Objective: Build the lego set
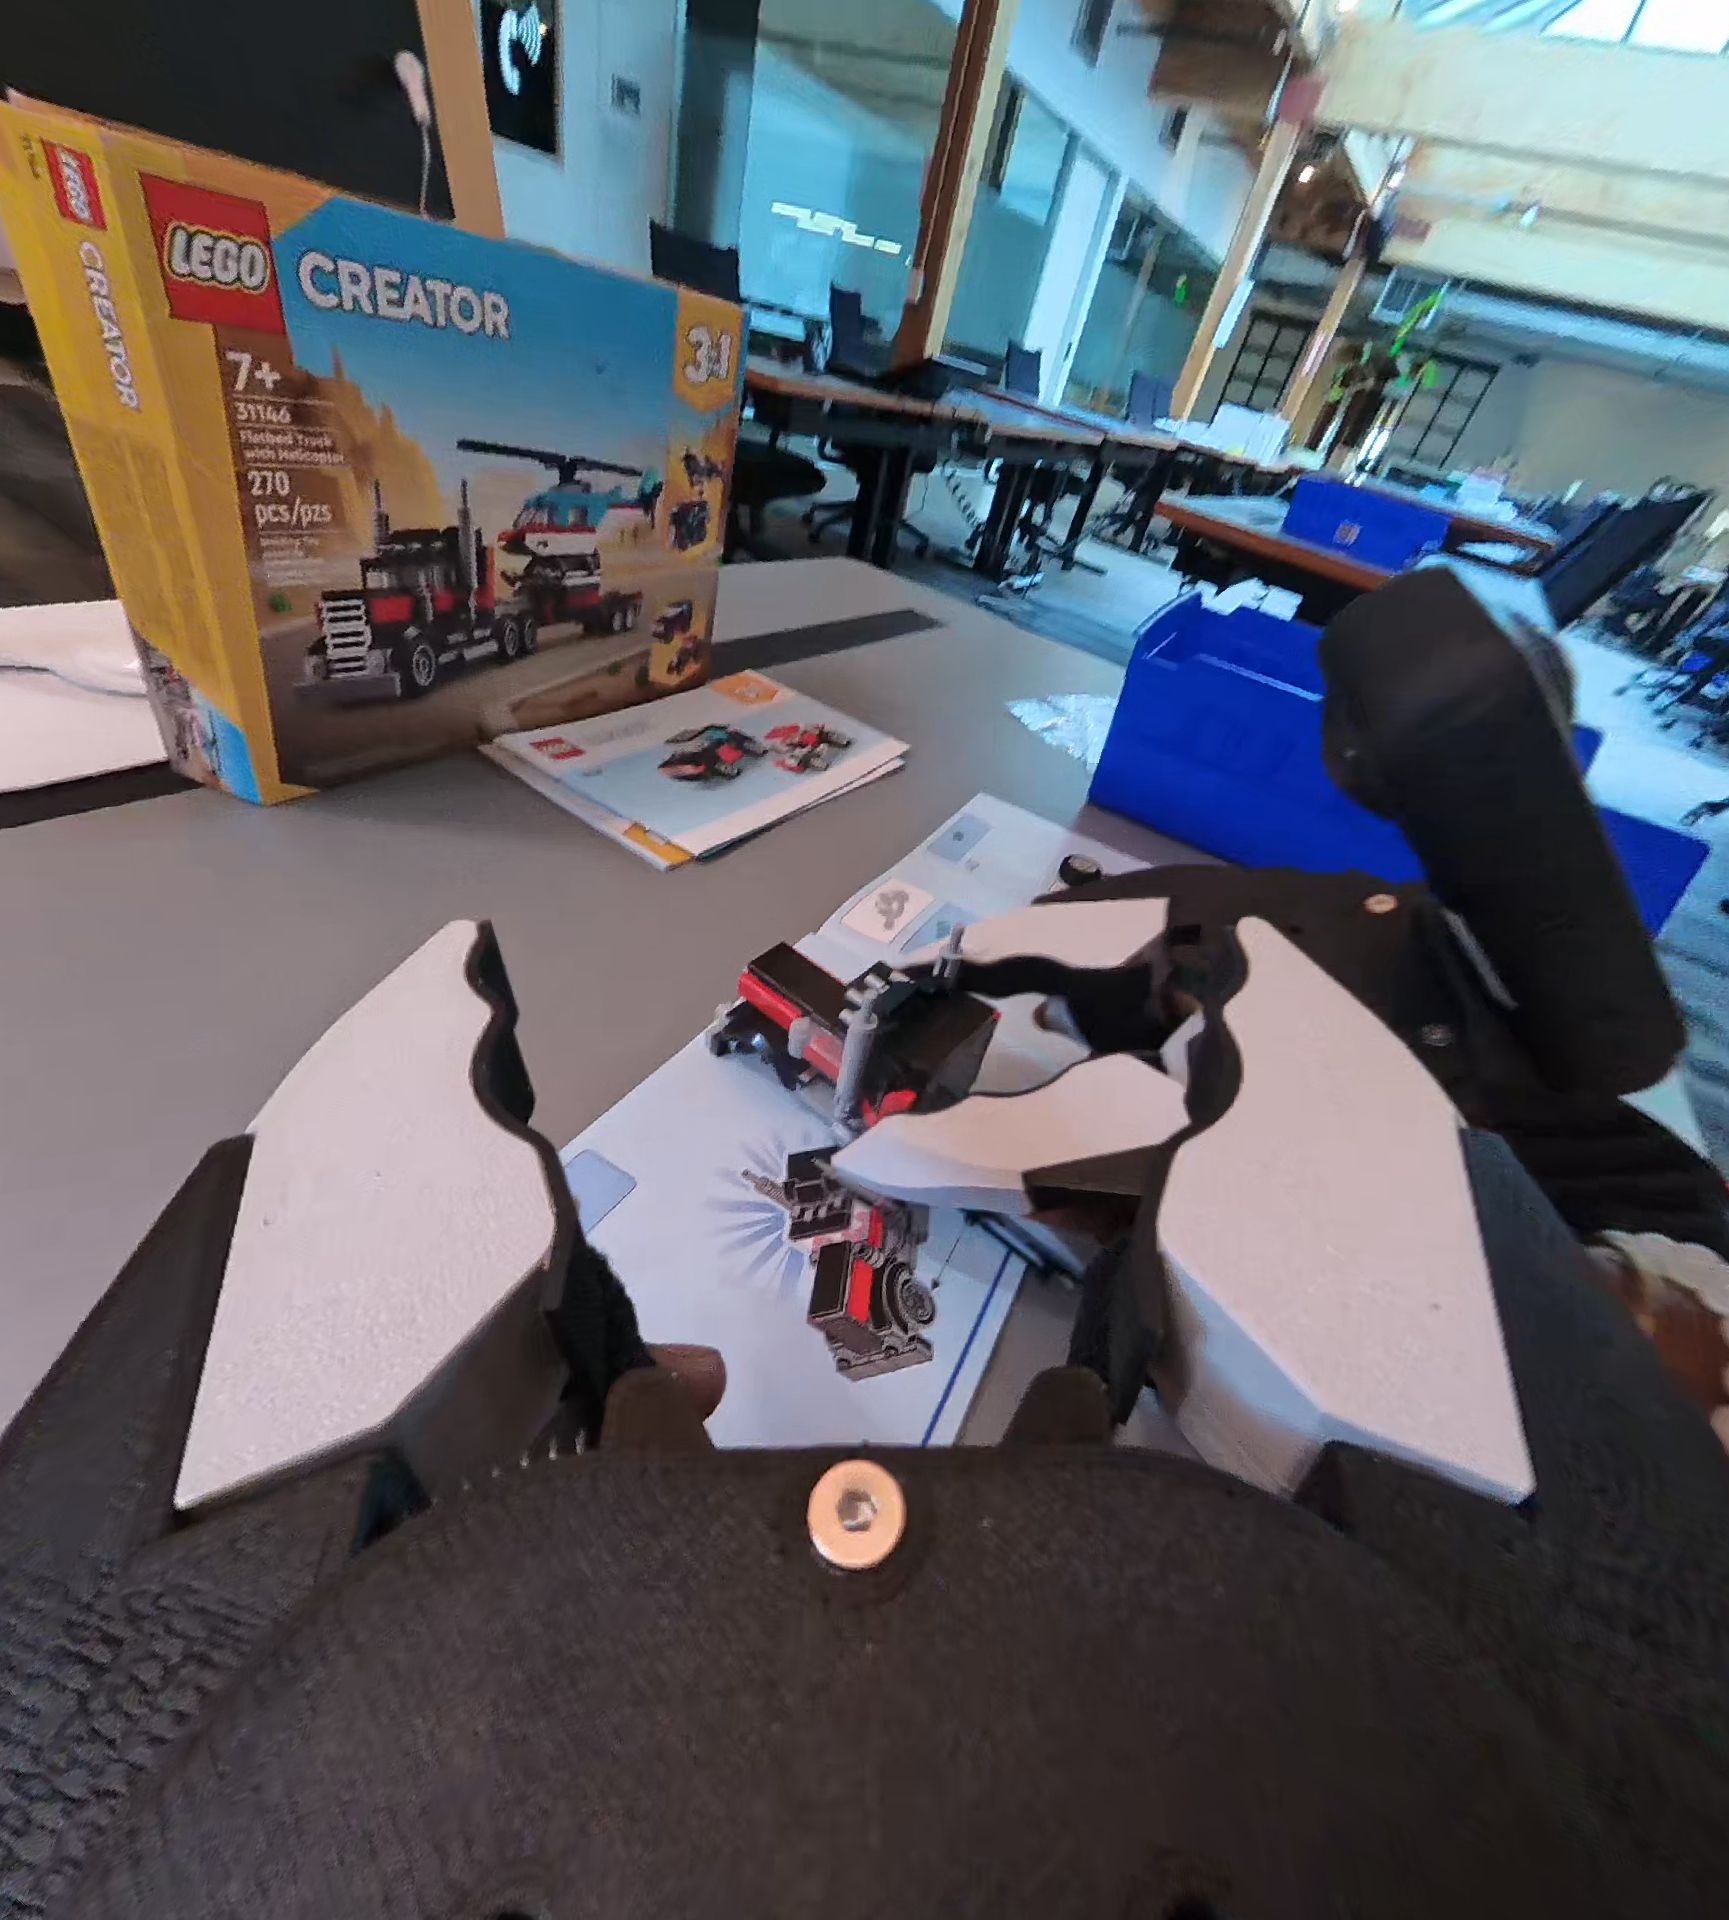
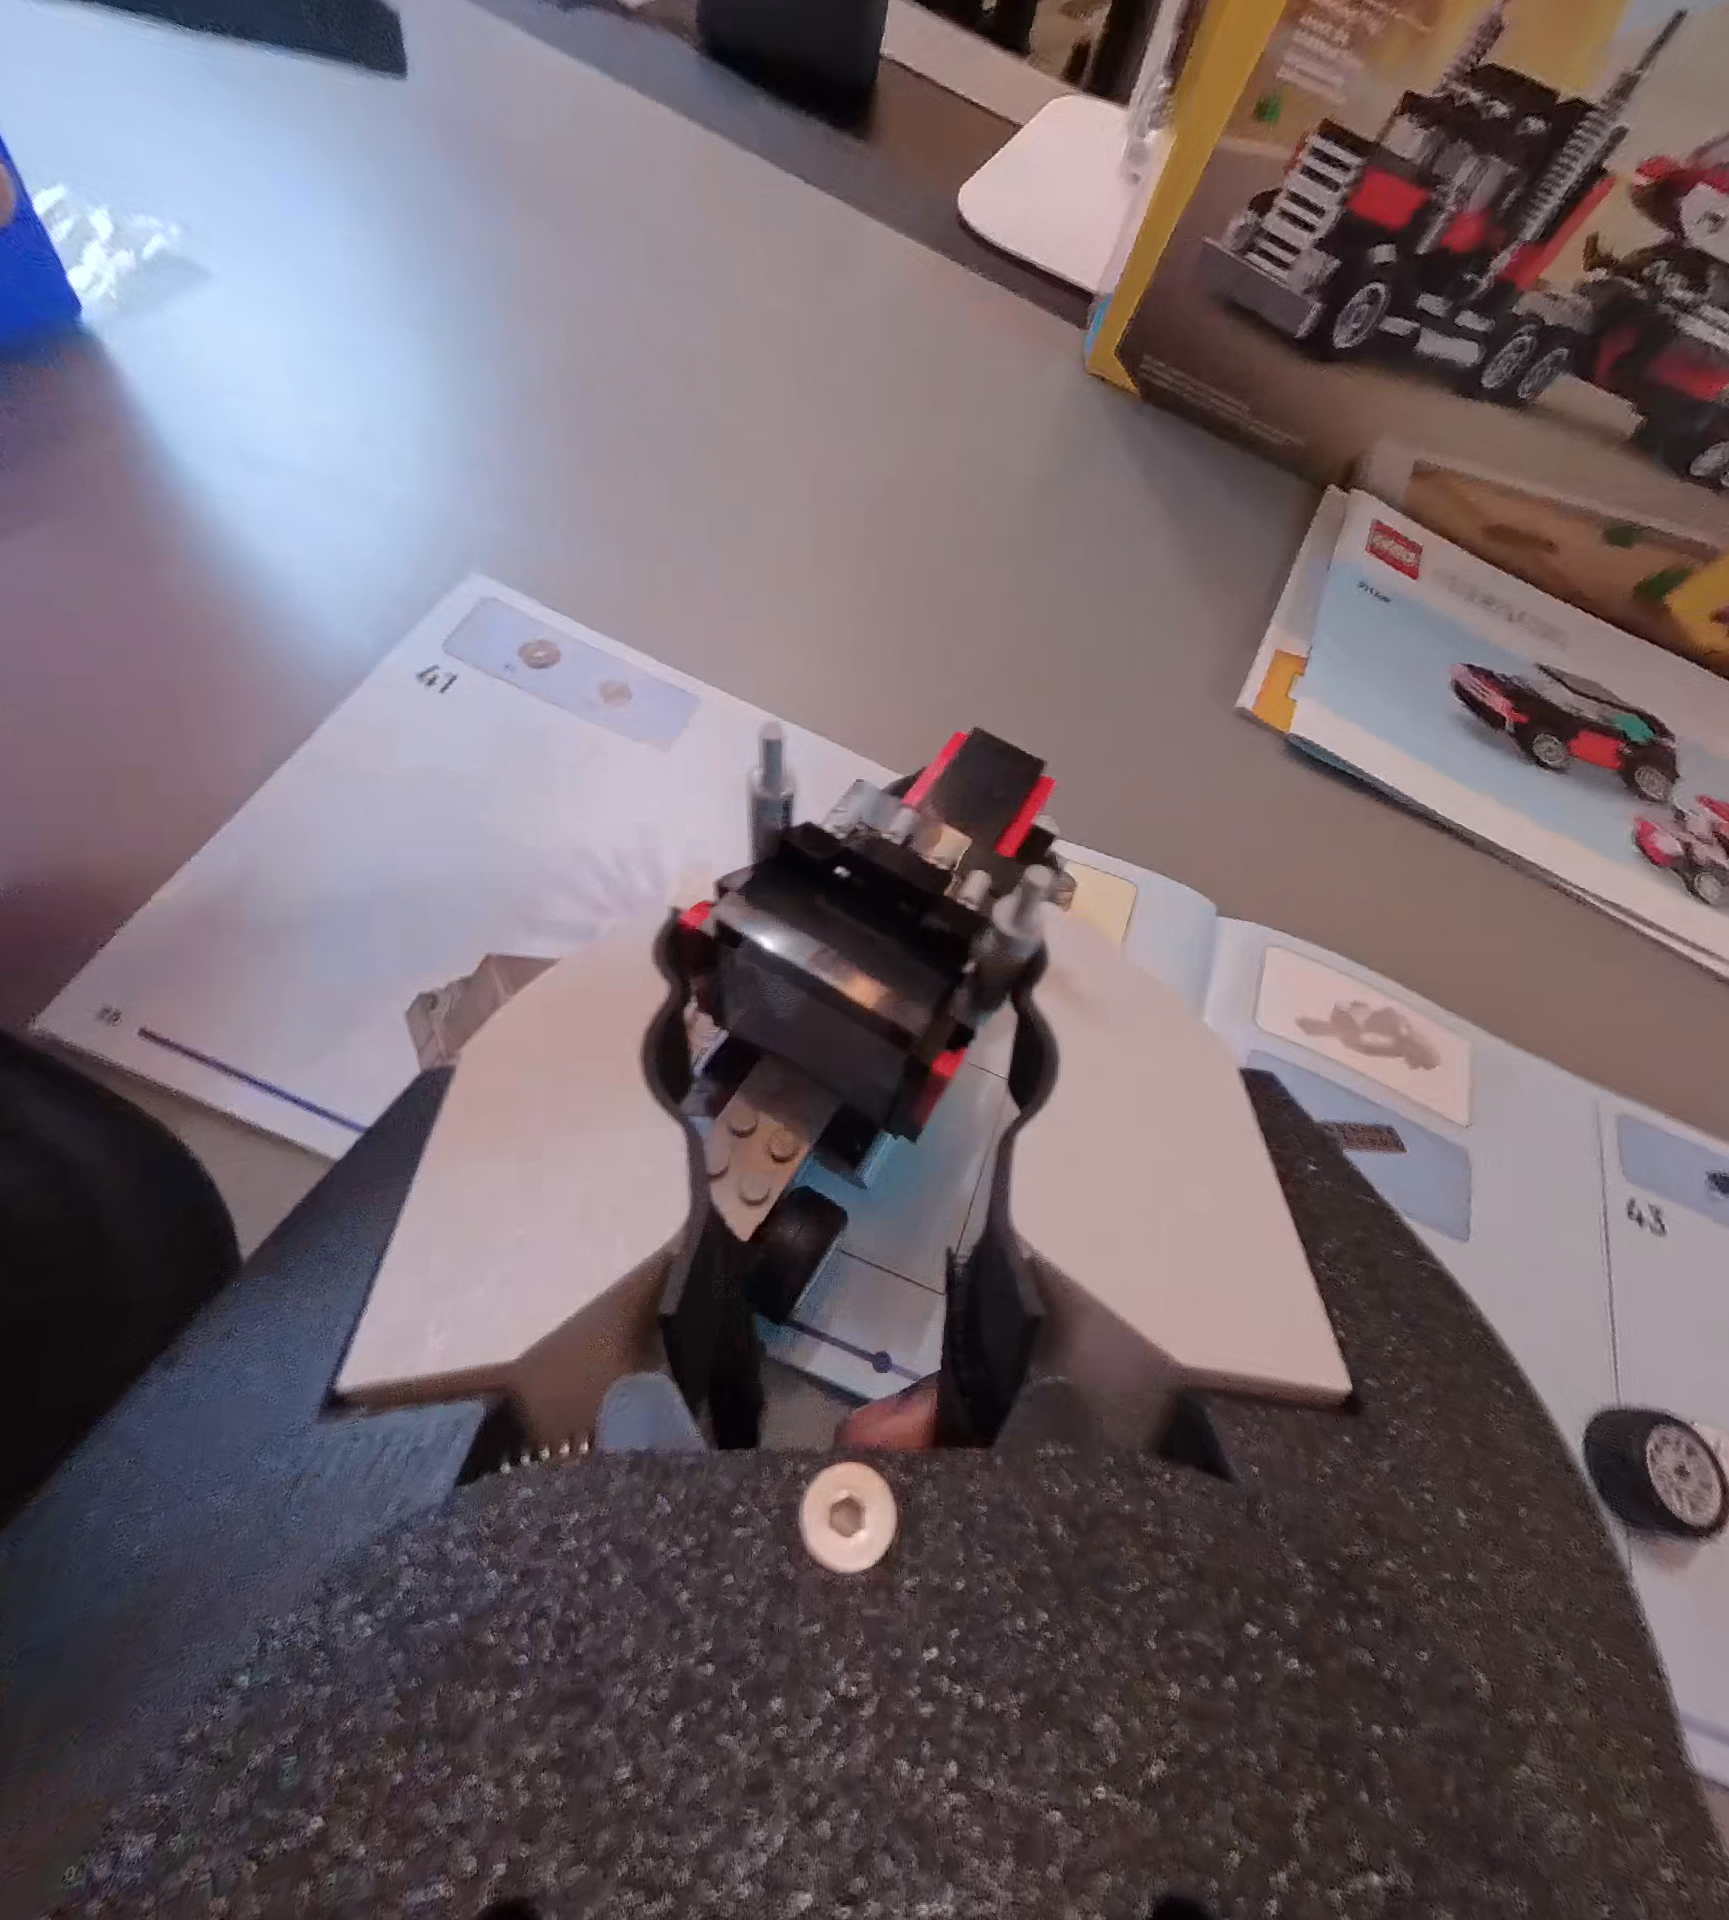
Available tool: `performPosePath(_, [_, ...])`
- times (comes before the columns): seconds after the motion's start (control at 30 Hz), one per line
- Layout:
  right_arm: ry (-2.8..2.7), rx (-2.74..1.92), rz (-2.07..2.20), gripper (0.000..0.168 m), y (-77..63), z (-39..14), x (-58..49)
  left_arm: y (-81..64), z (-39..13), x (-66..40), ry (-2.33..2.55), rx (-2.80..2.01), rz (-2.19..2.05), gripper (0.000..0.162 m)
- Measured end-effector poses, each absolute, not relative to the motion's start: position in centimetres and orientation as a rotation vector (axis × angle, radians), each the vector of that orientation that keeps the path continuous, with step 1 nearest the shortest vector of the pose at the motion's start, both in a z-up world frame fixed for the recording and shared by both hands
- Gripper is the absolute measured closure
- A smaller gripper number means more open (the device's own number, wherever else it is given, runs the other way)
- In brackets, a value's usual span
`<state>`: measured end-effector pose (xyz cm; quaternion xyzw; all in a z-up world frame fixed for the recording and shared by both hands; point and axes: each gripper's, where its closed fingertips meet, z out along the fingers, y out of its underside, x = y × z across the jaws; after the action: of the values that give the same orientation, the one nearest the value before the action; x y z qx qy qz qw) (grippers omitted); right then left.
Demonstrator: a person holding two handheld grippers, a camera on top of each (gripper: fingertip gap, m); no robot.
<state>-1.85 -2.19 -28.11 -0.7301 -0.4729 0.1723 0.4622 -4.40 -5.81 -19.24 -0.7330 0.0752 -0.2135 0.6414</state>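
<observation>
A partly built black and red truck model (image 2: pixel 839 966) with grey upright stacks is held just above the open instruction booklet (image 2: pixel 372 831). My right gripper (image 2: pixel 844 997) is shut on the model's black cab, with the nose pointing away. In the left wrist view the model (image 1: pixel 839 1008) sits between the right gripper's (image 1: pixel 901 1049) white fingers. My left gripper (image 1: pixel 860 935) is wide open and empty, its fingers (image 1: pixel 372 1195) spread to either side of the booklet (image 1: pixel 735 1299), short of the model.
The set's box (image 1: pixel 403 488) stands at the back of the grey table (image 1: pixel 216 987), with closed booklets (image 1: pixel 704 758) in front of it. A blue bin (image 1: pixel 1224 727) stands to the right. A white lamp base (image 2: pixel 1036 197) sits beside the box (image 2: pixel 1462 208). About 11 cm separates my left fingertips from my right. The left tips stand about 30 cm off the white lamp base (image 2: pixel 1036 197).
</observation>
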Motion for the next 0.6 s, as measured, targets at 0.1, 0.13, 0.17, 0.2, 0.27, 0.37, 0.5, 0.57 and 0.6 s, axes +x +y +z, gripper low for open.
performPosePath(0.1, [-1.166, -1.825, 0.499, 0.110, -2.1, -28.1, -1.4, -6.1, -19.1, -4.0, 0.191, -1.641, -0.519, 0.041])
performPosePath(0.13, [-1.164, -1.837, 0.568, 0.110, -2.2, -27.9, -1.2, -6.2, -19.2, -3.9, 0.210, -1.642, -0.520, 0.041])
performPosePath(0.17, [-1.161, -1.853, 0.668, 0.110, -2.5, -27.6, -1.1, -6.4, -19.2, -3.8, 0.234, -1.644, -0.510, 0.041])
performPosePath(0.2, [-1.161, -1.867, 0.799, 0.111, -3.0, -27.1, -1.0, -6.6, -19.3, -3.6, 0.273, -1.644, -0.493, 0.041])
performPosePath(0.27, [-1.171, -1.901, 1.106, 0.111, -4.2, -25.6, -0.7, -7.3, -19.5, -2.9, 0.394, -1.644, -0.447, 0.042])
performPosePath(0.37, [-1.124, -1.906, 1.617, 0.111, -5.0, -22.1, 0.4, -8.1, -20.6, -1.5, 0.651, -1.639, -0.292, 0.044])
performPosePath(0.5, [-1.263, -1.846, 2.166, 0.111, -6.6, -18.8, 2.2, -8.1, -20.3, -0.2, 0.830, -1.509, -0.086, 0.056])
performPosePath(0.57, [-1.433, -1.816, 2.330, 0.111, -7.8, -18.5, 3.1, -8.7, -19.2, 0.9, 0.852, -1.405, -0.130, 0.064])
performPosePath(0.6, [-1.505, -1.806, 2.386, 0.111, -8.3, -18.4, 3.3, -9.1, -18.8, 1.5, 0.860, -1.360, -0.183, 0.067])
